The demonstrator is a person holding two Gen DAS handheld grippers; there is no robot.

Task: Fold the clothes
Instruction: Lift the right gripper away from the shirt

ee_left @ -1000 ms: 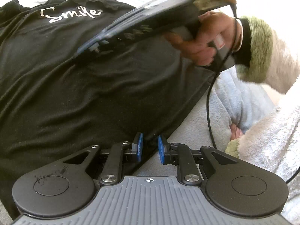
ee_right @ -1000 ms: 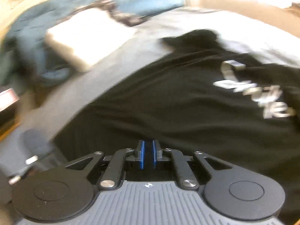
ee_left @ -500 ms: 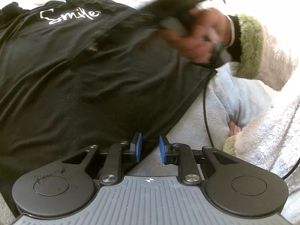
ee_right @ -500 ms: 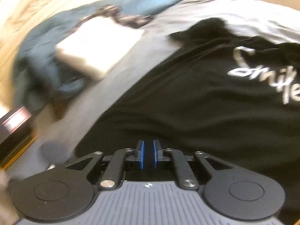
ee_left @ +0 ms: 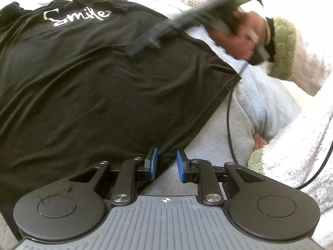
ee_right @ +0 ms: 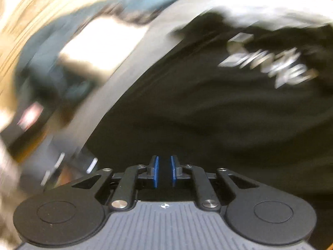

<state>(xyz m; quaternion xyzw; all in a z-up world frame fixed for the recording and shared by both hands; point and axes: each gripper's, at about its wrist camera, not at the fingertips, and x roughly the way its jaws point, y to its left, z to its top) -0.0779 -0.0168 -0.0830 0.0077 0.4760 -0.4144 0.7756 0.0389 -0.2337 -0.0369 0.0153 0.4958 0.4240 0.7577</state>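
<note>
**Mia:** What is the biggest thing here?

**Ben:** A soft pale grey blanket (ee_left: 210,129). It lies under everything. On it is a big black cotton T-shirt (ee_left: 100,87), spread flat with some wrinkles. It fills the left wrist view from 9 o'clock up to 1 o'clock, and its left side is cut off by the edge.

**Mia:** Does it say something?

**Ben:** Yes, a curly white word (ee_left: 77,15) at 11 o'clock. In the right wrist view the word is too smeared to read.

**Mia:** What is at 2 o'clock?

**Ben:** A hand (ee_left: 237,39) coming out of a fluffy white sleeve with a green cuff (ee_left: 281,48). It holds the right gripper (ee_left: 152,39) over the shirt. That gripper is a blur there, so I cannot tell if it touches the cloth.

**Mia:** Are its blue pads apart?

**Ben:** A little. The right wrist view shows a thin gap with dark shirt behind. I cannot tell if any cloth is pinched.

**Mia:** And the left gripper (ee_left: 166,164)?

**Ben:** Its blue pads are spread wide at 6 o'clock, with the shirt's bottom hem between them. They are not squeezing it.

**Mia:** What is at 10 o'clock in the right view?

**Ben:** A white block (ee_right: 100,48) on some blue-green cloth (ee_right: 43,58). It is all smeared, so I cannot say more.
</note>
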